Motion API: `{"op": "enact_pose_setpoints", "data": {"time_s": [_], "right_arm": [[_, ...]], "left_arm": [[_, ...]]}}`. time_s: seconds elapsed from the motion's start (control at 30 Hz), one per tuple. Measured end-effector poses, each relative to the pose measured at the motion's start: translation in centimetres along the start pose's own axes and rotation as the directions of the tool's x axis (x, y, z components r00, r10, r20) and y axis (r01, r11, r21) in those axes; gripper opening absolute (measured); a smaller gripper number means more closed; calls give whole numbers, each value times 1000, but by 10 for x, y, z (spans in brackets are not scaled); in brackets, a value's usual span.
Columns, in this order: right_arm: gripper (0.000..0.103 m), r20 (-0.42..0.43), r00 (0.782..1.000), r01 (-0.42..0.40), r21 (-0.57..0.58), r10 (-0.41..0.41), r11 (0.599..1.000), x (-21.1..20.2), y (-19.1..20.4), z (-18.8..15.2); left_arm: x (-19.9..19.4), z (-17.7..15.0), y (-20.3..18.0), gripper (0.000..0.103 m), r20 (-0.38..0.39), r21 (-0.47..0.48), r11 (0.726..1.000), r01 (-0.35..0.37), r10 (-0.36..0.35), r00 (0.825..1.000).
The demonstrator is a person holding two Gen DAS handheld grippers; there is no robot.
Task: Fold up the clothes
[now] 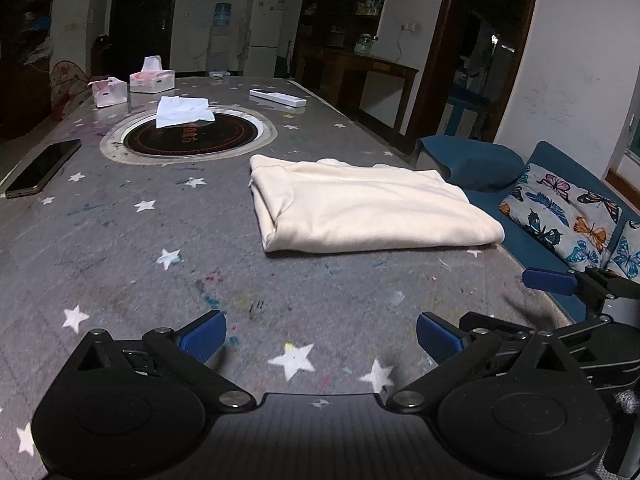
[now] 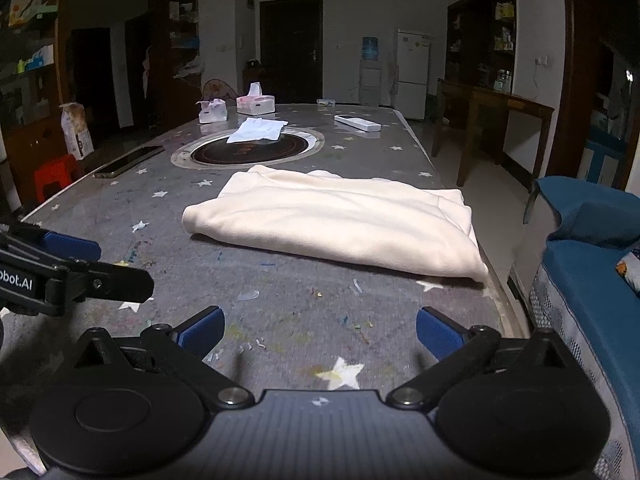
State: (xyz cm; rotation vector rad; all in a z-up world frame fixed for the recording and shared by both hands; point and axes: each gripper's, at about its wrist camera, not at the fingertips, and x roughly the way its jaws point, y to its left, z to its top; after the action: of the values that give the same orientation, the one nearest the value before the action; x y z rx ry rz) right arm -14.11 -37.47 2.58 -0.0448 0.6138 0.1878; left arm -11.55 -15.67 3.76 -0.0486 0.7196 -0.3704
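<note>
Currently, both the left gripper (image 1: 321, 338) and right gripper (image 2: 320, 334) hover with fingers spread, holding nothing. The folded cream garment (image 1: 364, 210) lies ahead near the table's (image 1: 120, 240) right edge, beside a blue sofa (image 1: 560, 168). Farther back: phone (image 1: 42, 168), white cloth (image 1: 184, 111), tissue boxes (image 1: 152, 80), remote (image 1: 278, 97). Bare tabletop separates grippers and garment.

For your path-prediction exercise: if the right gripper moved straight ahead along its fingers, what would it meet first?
Most likely the folded cream garment. The right gripper is open and empty over bare table, and the garment's near edge lies directly ahead. Its height is unclear, so it might pass just over the cloth.
</note>
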Motion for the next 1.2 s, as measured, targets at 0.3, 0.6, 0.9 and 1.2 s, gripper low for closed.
{"op": "enact_pose_setpoints", "data": {"time_s": [0.3, 0.6, 0.9, 1.2], "right_arm": [[103, 17, 1000, 16, 17, -16, 1000, -11, 4, -7], [103, 10, 1000, 14, 23, -15, 1000, -23, 9, -17], [103, 10, 1000, 16, 26, -16, 1000, -33, 14, -24], [103, 18, 1000, 25, 37, -26, 999, -39, 17, -28]], "left_arm": [[-12, -9, -3, 103, 7, -5, 1000, -13, 13, 1000], [-26, -18, -9, 103, 20, -5, 1000, -12, 12, 1000], [-33, -25, -14, 103, 30, -7, 1000, -11, 12, 999], [-35, -30, -13, 103, 33, -13, 999, -29, 30, 999]]}}
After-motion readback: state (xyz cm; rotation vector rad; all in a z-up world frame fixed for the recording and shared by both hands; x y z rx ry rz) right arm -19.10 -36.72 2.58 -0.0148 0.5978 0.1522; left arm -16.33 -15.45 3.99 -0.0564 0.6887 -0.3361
